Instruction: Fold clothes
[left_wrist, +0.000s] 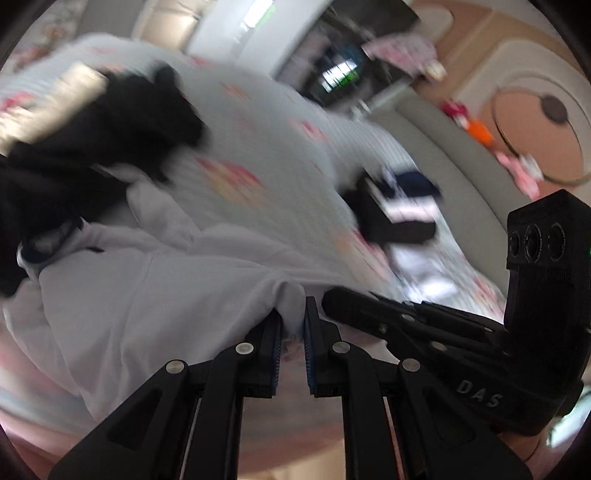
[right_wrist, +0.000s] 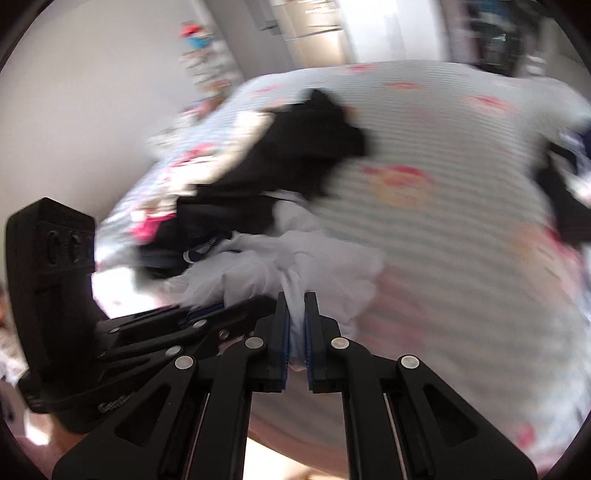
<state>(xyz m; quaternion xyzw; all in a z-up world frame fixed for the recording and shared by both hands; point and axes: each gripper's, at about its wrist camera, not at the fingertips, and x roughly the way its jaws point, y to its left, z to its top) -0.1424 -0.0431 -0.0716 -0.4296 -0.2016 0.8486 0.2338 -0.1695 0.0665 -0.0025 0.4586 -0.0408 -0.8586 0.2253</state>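
Both the left gripper (left_wrist: 292, 317) and the right gripper (right_wrist: 295, 314) are clamped nearly closed on an edge of the white garment (left_wrist: 155, 291), which trails ahead of them over the striped bedspread (left_wrist: 280, 155). Beyond the white cloth, ahead and left of the jaws, lies a heap of black clothes (right_wrist: 295, 147). A folded stack (left_wrist: 399, 210) sits off to the right.

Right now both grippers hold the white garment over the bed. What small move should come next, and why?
Probably draw the two grippers apart to stretch the cloth flat. The left gripper and right gripper each pinch the white garment close together, and it hangs bunched and wrinkled beside the black clothes on the striped bedspread.
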